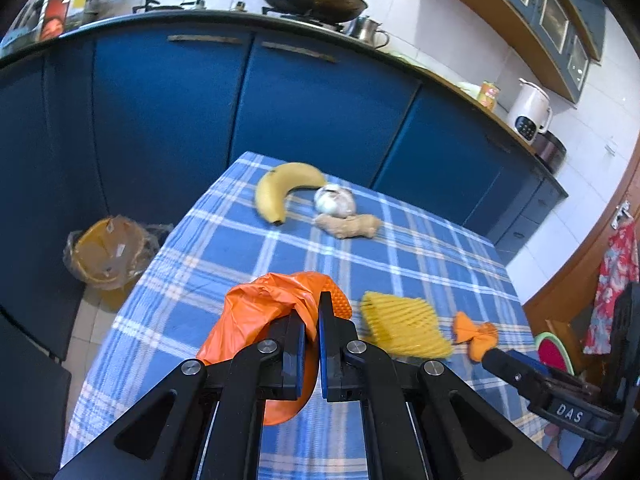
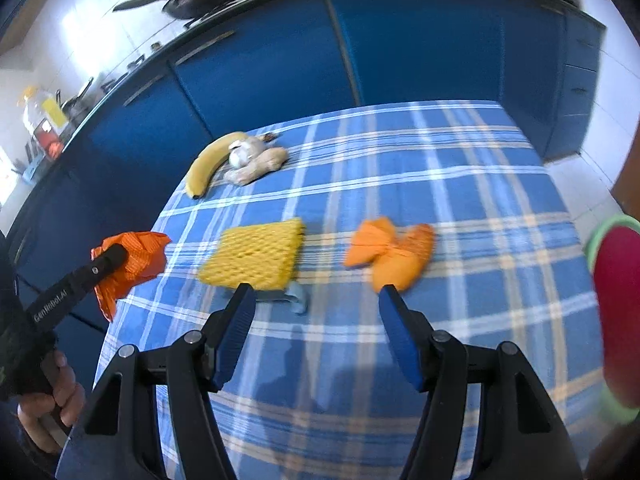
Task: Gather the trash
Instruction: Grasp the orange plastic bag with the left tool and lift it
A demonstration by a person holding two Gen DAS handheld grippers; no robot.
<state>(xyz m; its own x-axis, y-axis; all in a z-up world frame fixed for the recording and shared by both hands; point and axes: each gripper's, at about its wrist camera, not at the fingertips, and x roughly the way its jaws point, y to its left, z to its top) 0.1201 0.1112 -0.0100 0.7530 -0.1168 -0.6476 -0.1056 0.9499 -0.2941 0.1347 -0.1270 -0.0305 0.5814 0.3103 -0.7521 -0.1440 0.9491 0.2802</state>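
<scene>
My left gripper (image 1: 311, 312) is shut on an orange plastic bag (image 1: 256, 320) and holds it over the near left part of the blue checked tablecloth (image 1: 420, 248); the bag also shows in the right wrist view (image 2: 136, 260). A yellow foam fruit net (image 1: 404, 326) (image 2: 256, 256) lies mid-table. An orange peel (image 1: 476, 336) (image 2: 390, 254) lies to its right. My right gripper (image 2: 316, 300) is open and empty, just short of the net and the peel. A small light-blue piece (image 2: 298, 300) lies by the net.
A banana (image 1: 280, 192), a garlic bulb (image 1: 335, 199) and a ginger root (image 1: 348, 226) lie at the far side. A yellow bin with a plastic liner (image 1: 106, 254) stands on the floor left of the table. Blue cabinets (image 1: 168, 112) run behind. A red-and-green object (image 2: 616, 312) is at right.
</scene>
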